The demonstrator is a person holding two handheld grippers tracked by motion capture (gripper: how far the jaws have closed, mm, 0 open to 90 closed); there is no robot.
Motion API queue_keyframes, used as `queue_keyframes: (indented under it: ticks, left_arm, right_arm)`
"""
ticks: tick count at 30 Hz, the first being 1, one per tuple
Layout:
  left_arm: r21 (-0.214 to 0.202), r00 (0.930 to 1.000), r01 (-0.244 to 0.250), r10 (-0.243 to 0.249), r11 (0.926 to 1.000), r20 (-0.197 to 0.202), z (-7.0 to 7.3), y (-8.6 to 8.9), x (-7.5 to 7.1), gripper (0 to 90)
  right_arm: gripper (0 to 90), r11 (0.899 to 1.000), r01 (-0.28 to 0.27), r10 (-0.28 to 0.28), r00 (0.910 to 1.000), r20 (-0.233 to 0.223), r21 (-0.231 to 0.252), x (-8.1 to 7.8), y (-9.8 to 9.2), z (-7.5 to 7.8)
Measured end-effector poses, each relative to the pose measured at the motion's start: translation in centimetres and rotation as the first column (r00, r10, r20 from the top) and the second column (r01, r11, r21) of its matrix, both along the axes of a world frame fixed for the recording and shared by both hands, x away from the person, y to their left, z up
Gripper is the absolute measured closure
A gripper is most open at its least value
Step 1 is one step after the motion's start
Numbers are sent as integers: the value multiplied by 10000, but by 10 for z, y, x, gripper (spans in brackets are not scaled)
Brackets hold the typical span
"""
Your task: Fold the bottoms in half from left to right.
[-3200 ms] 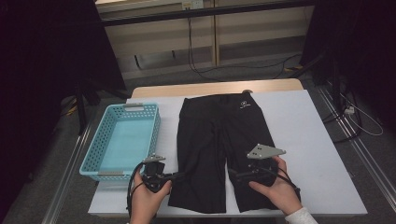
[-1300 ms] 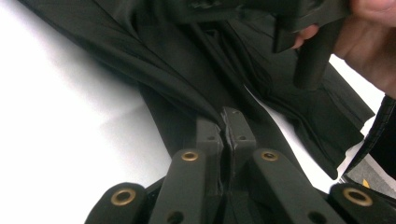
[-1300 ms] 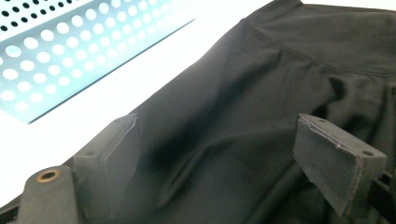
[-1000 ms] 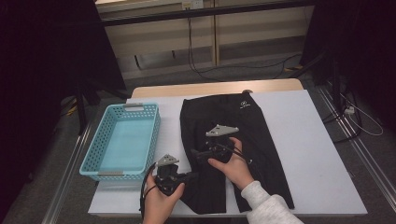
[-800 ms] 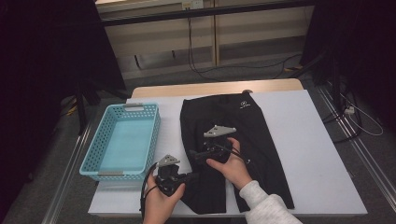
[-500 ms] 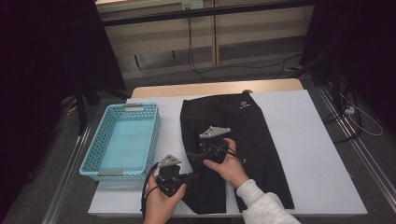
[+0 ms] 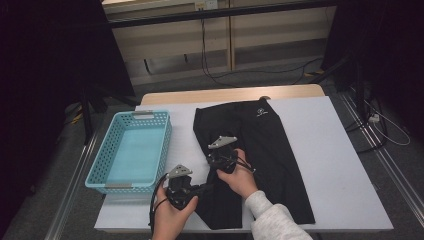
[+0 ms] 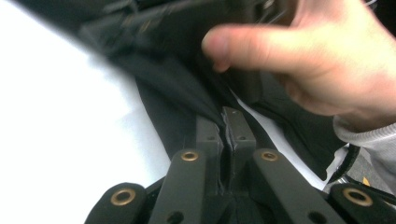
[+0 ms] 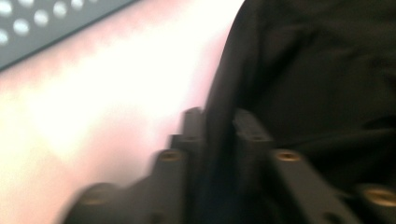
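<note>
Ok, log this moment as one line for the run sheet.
work: folding black shorts | left gripper: shut on shorts edge | right gripper: jaws just closed on fabric fold | basket: empty, left of shorts

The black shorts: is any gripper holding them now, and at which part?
Both. The left gripper pinches the black shorts at a leg's edge; the right gripper clamps their left folded edge.

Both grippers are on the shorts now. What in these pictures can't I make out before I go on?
- Right gripper view: motion blur; its jaws have just been closing on the edge of the black shorts, but how deep the cloth sits is unclear.
- High view: the hand hides the right gripper's jaw tips.
- Left gripper view: the other hand covers the shorts beyond.
- High view: the logo is too small to read.
- High view: the basket floor is too dim to check.
</note>
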State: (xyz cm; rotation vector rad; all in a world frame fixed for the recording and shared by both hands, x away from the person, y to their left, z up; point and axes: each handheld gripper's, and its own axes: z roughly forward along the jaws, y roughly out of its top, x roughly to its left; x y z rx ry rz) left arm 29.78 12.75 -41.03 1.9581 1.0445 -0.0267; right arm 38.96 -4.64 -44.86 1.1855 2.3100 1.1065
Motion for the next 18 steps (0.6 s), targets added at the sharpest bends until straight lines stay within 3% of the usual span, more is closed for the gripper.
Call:
queue_keyframes:
  ticks: [5, 12, 18]
  left_arm:
    - [-71, 10000, -43, 43, 10000, -16, -1, -2, 3, 868]
    - [-367, 9998, 201, -204, 9991, -82, -3, -11, 9, 868]
    - [-334, 9987, 381, -392, 9987, -325, -9, -19, 12, 867]
  right_arm:
    - [891, 9968, 600, -622, 9972, 420, 526, -2, -23, 15]
    - [891, 9926, 1003, -1059, 9908, 843, 682, -19, -64, 31]
    - [891, 9967, 793, -801, 9955, 498, 182, -40, -87, 26]
